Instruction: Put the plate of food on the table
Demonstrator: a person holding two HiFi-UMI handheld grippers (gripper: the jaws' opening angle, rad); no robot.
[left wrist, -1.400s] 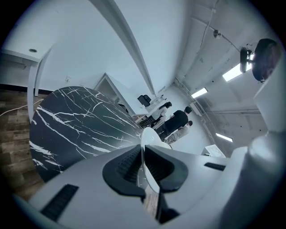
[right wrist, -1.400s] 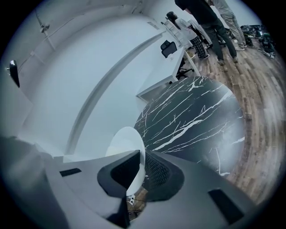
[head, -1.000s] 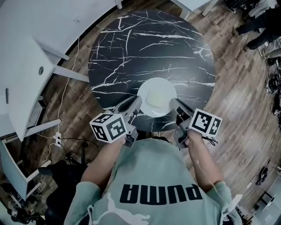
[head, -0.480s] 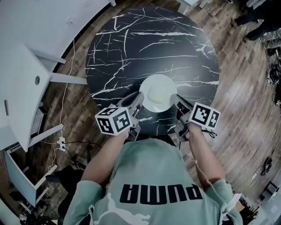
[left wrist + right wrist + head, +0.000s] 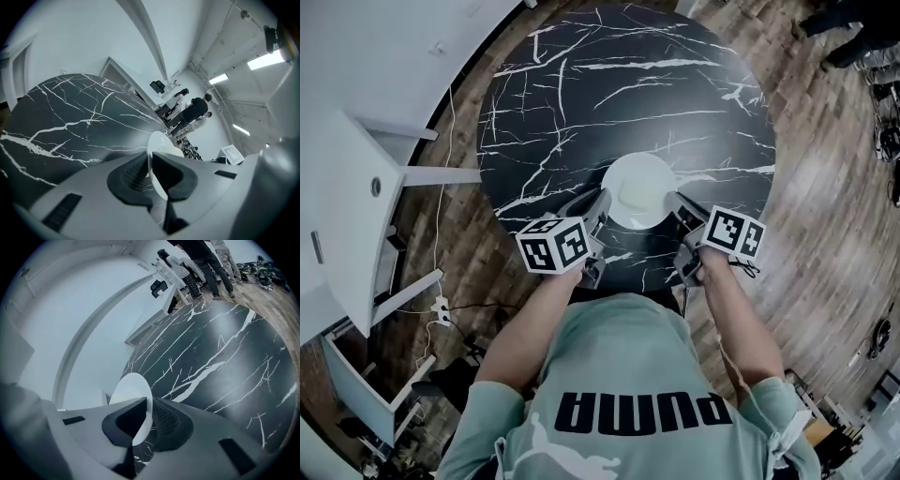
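A white round plate [image 5: 639,190] with a pale portion of food [image 5: 636,197] at its middle is held over the near part of the round black marble table [image 5: 581,94]. My left gripper [image 5: 598,206] is shut on the plate's left rim [image 5: 151,164]. On the opposite side my right gripper [image 5: 680,205] is shut on the right rim [image 5: 143,420]. Whether the plate touches the tabletop cannot be told. In both gripper views the plate shows edge-on between dark ribbed pads [image 5: 133,171] [image 5: 166,420].
White desks [image 5: 356,112] stand left of the table, with cables and a power strip [image 5: 442,307] on the wooden floor [image 5: 825,206]. People stand at the far side of the room [image 5: 201,258]. The person's torso fills the bottom of the head view.
Both grippers have carried the plate forward, farther over the tabletop from its near edge. The grip on both rims is unchanged.
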